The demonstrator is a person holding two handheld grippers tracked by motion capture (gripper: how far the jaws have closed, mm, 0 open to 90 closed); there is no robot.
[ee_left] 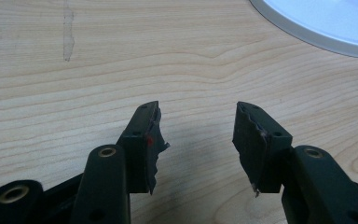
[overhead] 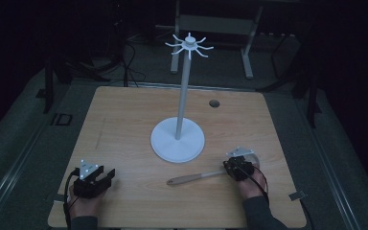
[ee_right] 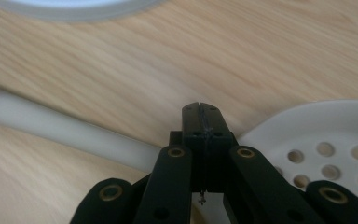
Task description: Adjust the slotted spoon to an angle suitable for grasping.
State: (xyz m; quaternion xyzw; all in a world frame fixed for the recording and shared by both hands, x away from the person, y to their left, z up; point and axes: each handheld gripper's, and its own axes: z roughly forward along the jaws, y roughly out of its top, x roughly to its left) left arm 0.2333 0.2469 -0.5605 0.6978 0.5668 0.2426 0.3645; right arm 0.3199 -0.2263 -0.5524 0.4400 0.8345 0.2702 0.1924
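Note:
A white stand (overhead: 184, 96) with a round base (overhead: 165, 143) and a crown of hooks (overhead: 189, 45) rises at the table's middle. A pale skimmer spoon lies front right, its handle (overhead: 191, 178) pointing left and its perforated head (ee_right: 335, 140) under my right hand. My right gripper (overhead: 231, 166) hovers over the spoon's neck. Its jaws (ee_right: 200, 108) are shut pad to pad with nothing between them, and they hide where the handle (ee_right: 51, 123) meets the head. My left gripper (overhead: 106, 175) rests at the front left with jaws open (ee_left: 196, 112) over bare wood.
The stand's base rim shows at the top right of the left gripper view (ee_left: 307, 35) and at the top of the right gripper view (ee_right: 70, 9). A small round hole (overhead: 214, 103) sits in the wooden table (overhead: 124, 120) at the back right. Metal frame legs (overhead: 247, 57) stand behind the table.

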